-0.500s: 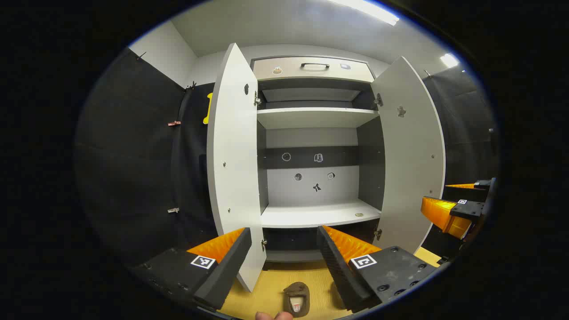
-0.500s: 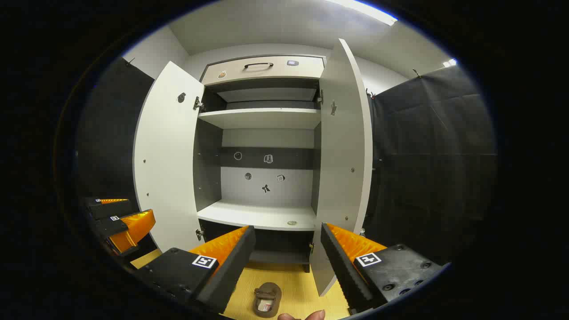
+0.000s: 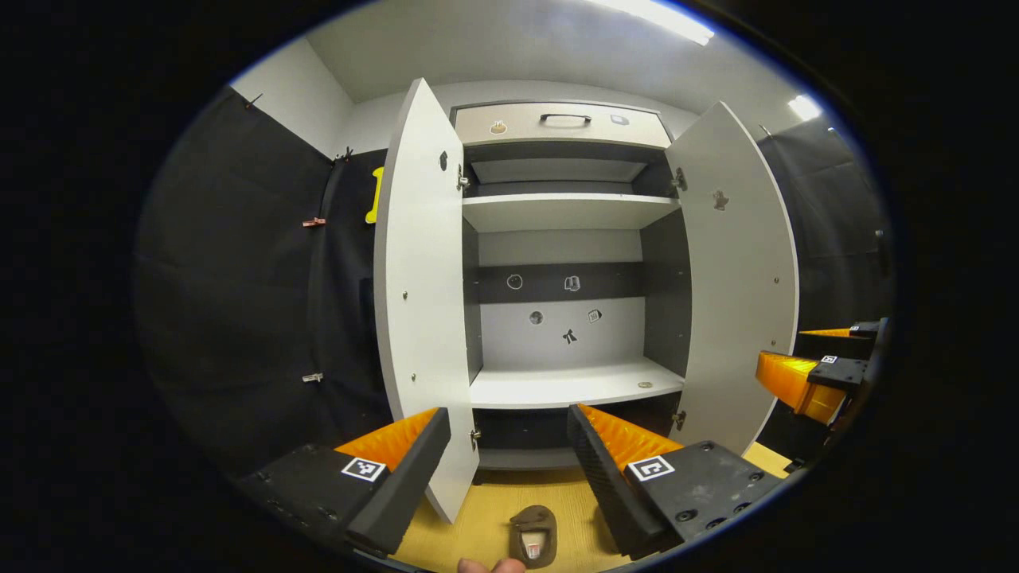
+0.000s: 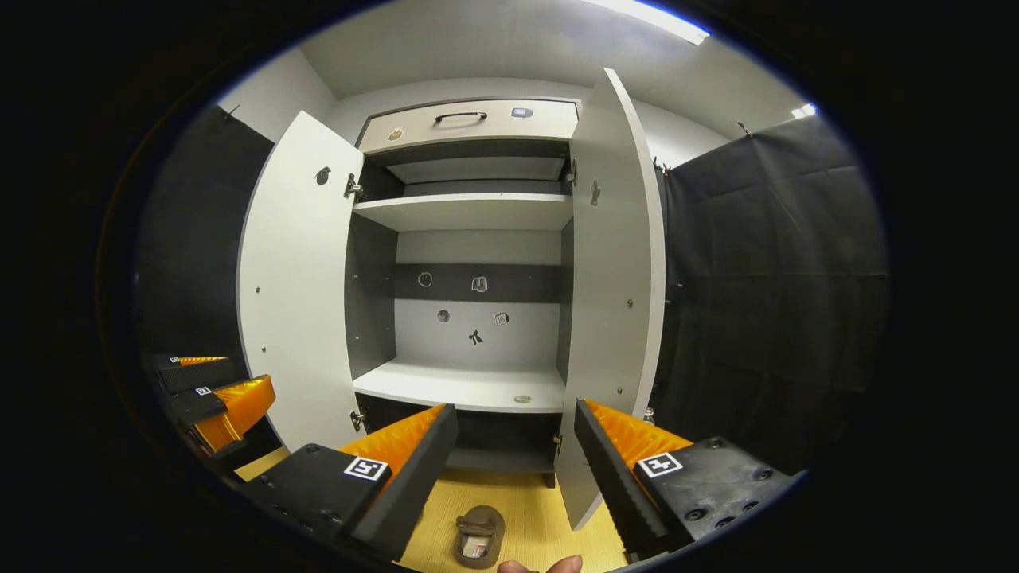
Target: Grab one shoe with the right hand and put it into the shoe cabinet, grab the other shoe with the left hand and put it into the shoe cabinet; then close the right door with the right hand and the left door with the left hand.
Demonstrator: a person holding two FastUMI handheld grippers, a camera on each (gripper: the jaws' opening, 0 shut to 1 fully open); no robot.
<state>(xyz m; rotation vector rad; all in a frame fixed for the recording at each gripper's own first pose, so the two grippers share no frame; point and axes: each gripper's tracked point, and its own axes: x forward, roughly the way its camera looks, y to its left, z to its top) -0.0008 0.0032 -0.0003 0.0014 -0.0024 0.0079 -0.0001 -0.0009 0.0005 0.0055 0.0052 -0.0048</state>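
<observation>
A brown shoe (image 3: 532, 536) lies on the floor (image 3: 478, 517) between and below the left gripper (image 3: 509, 446) fingers, its long axis running toward the shoe cabinet (image 3: 561, 239). Which end is the toe I cannot tell. Both left and right gripper (image 4: 516, 442) fingers are spread apart, holding nothing.

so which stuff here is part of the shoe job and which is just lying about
Job:
- shoe on the floor
- shoe cabinet, shelves bare
- left door, open
- right door, open
- left gripper, open
- right gripper, open

Lying about:
- drawer on top
- stickers on the back panel
</observation>
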